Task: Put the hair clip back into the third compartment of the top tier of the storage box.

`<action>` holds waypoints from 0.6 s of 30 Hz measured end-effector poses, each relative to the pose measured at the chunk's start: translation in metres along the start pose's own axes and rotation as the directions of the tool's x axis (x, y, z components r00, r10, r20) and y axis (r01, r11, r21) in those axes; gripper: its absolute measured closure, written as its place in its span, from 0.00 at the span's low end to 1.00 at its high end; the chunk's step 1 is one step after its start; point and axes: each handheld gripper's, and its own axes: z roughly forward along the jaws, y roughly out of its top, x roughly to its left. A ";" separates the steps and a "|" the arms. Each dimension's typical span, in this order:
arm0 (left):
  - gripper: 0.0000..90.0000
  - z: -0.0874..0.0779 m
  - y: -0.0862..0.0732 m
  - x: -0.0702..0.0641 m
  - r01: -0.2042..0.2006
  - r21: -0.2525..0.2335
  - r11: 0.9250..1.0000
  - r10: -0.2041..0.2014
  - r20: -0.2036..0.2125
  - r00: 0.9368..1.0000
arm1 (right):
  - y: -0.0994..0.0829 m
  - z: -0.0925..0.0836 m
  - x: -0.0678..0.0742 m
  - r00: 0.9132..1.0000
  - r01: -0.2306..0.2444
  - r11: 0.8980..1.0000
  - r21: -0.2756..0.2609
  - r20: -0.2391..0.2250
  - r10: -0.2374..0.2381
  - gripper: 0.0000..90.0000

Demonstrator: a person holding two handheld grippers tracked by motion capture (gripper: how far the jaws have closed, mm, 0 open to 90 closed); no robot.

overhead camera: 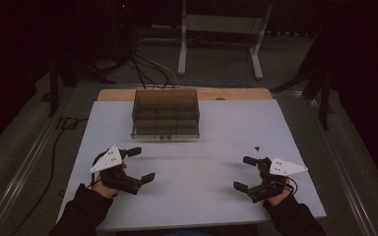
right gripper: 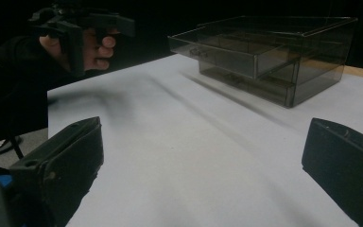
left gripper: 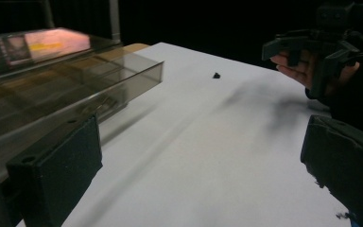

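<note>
Here, smoky transparent drawer box (overhead camera: 165,114), closed, small black piece (overhead camera: 257,147) nearby.

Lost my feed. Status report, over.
Left gripper and right gripper open, empty, low over table. Drawer box shut, untouched. Small black bit lies near right gripper.

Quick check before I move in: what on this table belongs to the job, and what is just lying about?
Belongs to the job:
- smoky clear drawer box
- small black piece on the white tabletop
- left gripper, open
- right gripper, open

Lying about:
- cables on the floor
- white stand legs
</note>
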 end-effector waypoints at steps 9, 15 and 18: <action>0.01 0.036 0.011 0.003 -0.016 0.026 1.000 0.015 0.047 0.999 | 0.002 -0.002 0.001 1.000 -0.002 1.000 -0.021 -0.003 0.001 0.00; 0.01 0.064 0.019 -0.001 -0.032 0.028 0.999 0.029 0.089 0.996 | 0.003 -0.003 0.001 1.000 -0.007 0.999 -0.034 -0.007 0.007 0.00; 0.01 0.079 0.023 -0.004 -0.051 0.030 0.998 0.047 0.109 0.993 | 0.003 -0.004 0.001 1.000 -0.009 0.999 -0.038 -0.008 0.009 0.00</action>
